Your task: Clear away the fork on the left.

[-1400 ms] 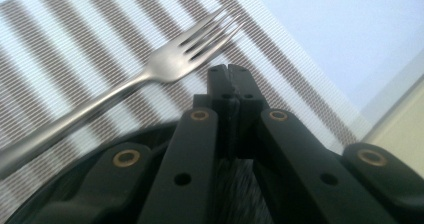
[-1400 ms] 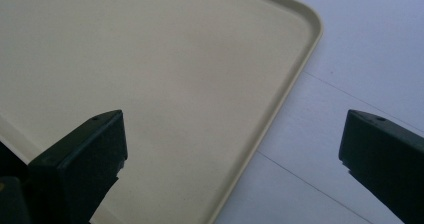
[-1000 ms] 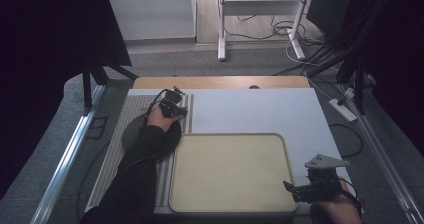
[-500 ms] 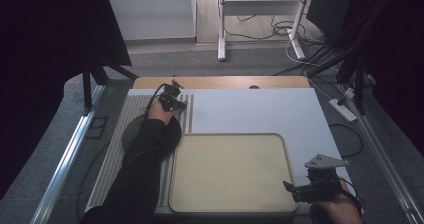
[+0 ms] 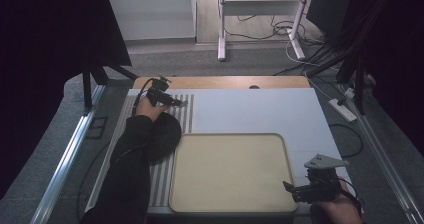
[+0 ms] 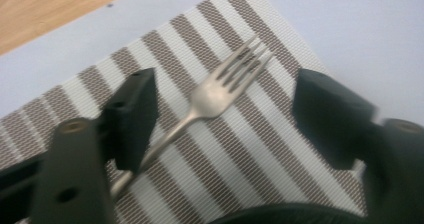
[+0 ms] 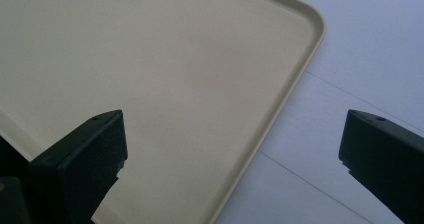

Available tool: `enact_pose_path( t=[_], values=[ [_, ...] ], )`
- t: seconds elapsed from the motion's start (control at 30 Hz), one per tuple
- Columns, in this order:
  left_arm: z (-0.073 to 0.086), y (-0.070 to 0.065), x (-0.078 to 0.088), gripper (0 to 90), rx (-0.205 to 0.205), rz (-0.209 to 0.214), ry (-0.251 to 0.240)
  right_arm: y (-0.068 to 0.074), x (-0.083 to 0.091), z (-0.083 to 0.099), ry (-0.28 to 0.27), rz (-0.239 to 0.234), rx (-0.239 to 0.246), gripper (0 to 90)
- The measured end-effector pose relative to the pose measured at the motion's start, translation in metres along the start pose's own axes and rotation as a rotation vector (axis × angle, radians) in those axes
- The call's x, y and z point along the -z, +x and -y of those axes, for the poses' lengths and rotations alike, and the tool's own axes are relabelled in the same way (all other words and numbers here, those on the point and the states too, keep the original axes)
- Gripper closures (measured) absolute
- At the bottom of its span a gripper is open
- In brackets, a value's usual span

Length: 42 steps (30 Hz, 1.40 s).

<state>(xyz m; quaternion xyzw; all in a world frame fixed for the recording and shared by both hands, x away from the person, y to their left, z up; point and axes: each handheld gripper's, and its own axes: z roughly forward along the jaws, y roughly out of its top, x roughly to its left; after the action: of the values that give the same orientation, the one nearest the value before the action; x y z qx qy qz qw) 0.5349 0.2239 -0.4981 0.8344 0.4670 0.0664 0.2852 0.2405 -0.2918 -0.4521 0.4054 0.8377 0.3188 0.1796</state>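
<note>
Fork handling: the metal fork lies flat on the striped placemat near the counter's far-left corner, tines pointing away from the left tongs, handle running back under the near jaw. Judged from its look, it is light, rigid and smooth — likely to slip or pivot if pinched at one end. It sits low against the woven mat, so little edge is offered; the narrow neck just behind the tines, or the mid-handle, appears to be the best place to take hold, with the jaws closing across the handle's width.

Left tongs: jaws stand apart, one on each side of the fork, pads pressing nothing. They have just been opening; the fork lies between them but is not gripped. A dark round plate sits on the placemat just nearer the person, partly under the sleeve.

Right tongs: jaws wide apart and holding nothing, hovering at the near-right corner of the beige tray, whose surface is bare.

Change from the earlier frames: the left hand has shifted toward the far edge of the placemat, away from the plate. The right hand and the tray lie as before.
</note>
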Motion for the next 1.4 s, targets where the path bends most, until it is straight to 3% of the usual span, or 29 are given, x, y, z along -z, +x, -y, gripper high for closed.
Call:
enact_pose_path(
  t=[0.1, 0.17, 0.3, 0.4, 0.53, 0.7, 0.87, 0.93, 0.97, 1.0, 1.07, 1.13, 1.2, 1.27, 1.4],
  values=[
    [0.002, 0.009, 0.004, 16.3, 0.017, 0.013, 0.023, 0.0, 0.0, 0.0, 0.001, 0.0, 0.0, 0.0],
    [0.003, 0.012, 0.006, 12.5, 0.03, 0.0, 0.029, 0.0, 0.0, 0.0, 0.001, -0.001, -0.001, 0.0],
    [0.007, 0.022, 0.009, 4.3, 0.047, 0.028, 0.03, 0.0, 0.0, 0.0, 0.002, 0.001, -0.002, 0.0],
    [0.009, 0.025, 0.007, 0.0, 0.029, 0.016, 0.057, 0.0, 0.0, 0.0, 0.002, 0.0, -0.003, 0.0],
    [0.012, 0.03, -0.002, 0.0, 0.028, 0.006, 0.103, 0.0, 0.0, 0.0, 0.004, 0.001, -0.001, 0.0],
    [0.012, 0.03, -0.015, 0.0, 0.01, -0.052, 0.153, 0.0, 0.0, 0.0, 0.003, -0.001, -0.004, 0.0],
    [0.013, 0.03, -0.023, 2.6, -0.007, -0.096, 0.182, 0.0, 0.0, 0.0, 0.004, 0.0, -0.002, 0.0],
    [0.013, 0.029, -0.023, 4.4, -0.023, -0.106, 0.172, 0.0, 0.0, 0.0, 0.004, 0.0, -0.002, 0.0],
    [0.013, 0.03, -0.021, 16.1, -0.03, -0.106, 0.156, 0.0, 0.0, 0.0, 0.003, -0.001, -0.002, 0.0],
    [0.013, 0.03, -0.019, 16.1, -0.036, -0.105, 0.144, 0.0, 0.0, 0.0, 0.003, -0.001, -0.002, 0.0],
    [0.013, 0.031, -0.017, 30.8, -0.038, -0.102, 0.134, 0.0, 0.0, 0.0, 0.004, 0.0, 0.0, 0.0],
    [0.013, 0.031, -0.016, 32.1, -0.05, -0.099, 0.129, 0.0, 0.0, 0.0, 0.005, 0.0, 0.001, 0.0],
    [0.013, 0.03, -0.014, 48.1, -0.072, -0.096, 0.122, 0.0, 0.0, 0.0, 0.005, 0.0, 0.002, 0.0],
    [0.013, 0.03, -0.013, 57.4, -0.089, -0.091, 0.123, 0.0, 0.0, 0.0, 0.005, -0.001, 0.001, 0.0],
    [0.013, 0.023, -0.013, 74.0, -0.185, -0.087, 0.131, 0.0, 0.0, 0.0, 0.007, -0.002, 0.003, 0.0]
  ],
)
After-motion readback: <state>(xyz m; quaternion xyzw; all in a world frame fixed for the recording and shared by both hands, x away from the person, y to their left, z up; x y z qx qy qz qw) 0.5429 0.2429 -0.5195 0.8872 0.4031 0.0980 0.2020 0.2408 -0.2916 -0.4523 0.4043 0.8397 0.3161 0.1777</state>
